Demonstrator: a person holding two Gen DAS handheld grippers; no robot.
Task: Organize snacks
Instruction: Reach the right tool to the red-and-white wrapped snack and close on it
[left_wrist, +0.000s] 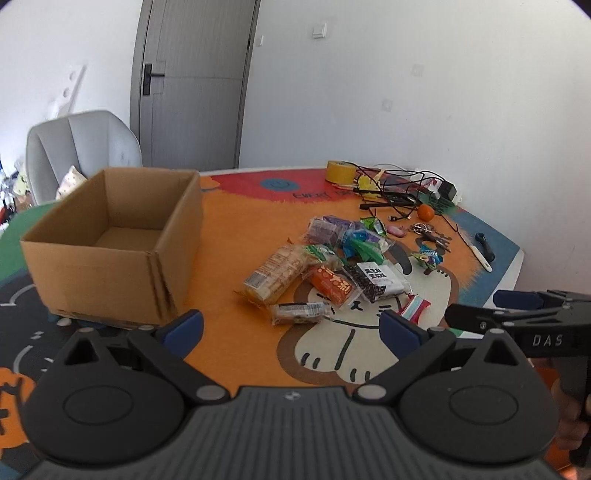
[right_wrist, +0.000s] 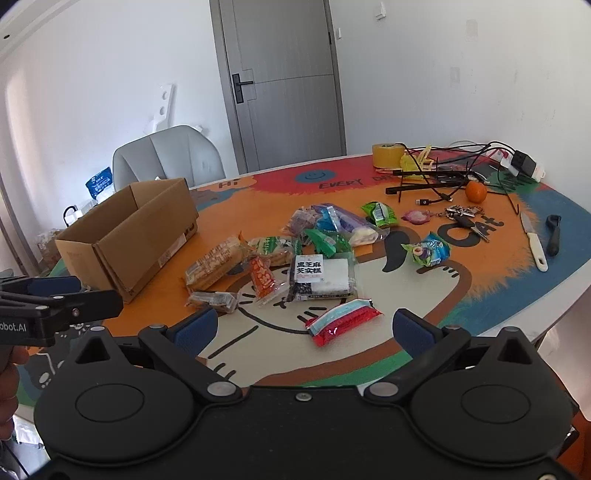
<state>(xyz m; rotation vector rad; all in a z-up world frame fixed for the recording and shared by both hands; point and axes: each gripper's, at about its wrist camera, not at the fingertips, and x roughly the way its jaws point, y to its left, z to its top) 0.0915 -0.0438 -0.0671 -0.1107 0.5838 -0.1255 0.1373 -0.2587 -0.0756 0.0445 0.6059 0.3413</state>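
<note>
Both tongs, left (left_wrist: 291, 328) and right (right_wrist: 304, 328), gape apart; snack packets (right_wrist: 295, 254) lie right of the cardboard box (right_wrist: 129, 236).

My left gripper (left_wrist: 291, 326) and right gripper (right_wrist: 304, 326) are matte black plastic, each with two round domed housings, silver pivot screws and blue finger pads (right_wrist: 195, 330). White "DAS" lettering marks the right gripper's side, "obot.AI" the left's, with bare skin behind each
</note>
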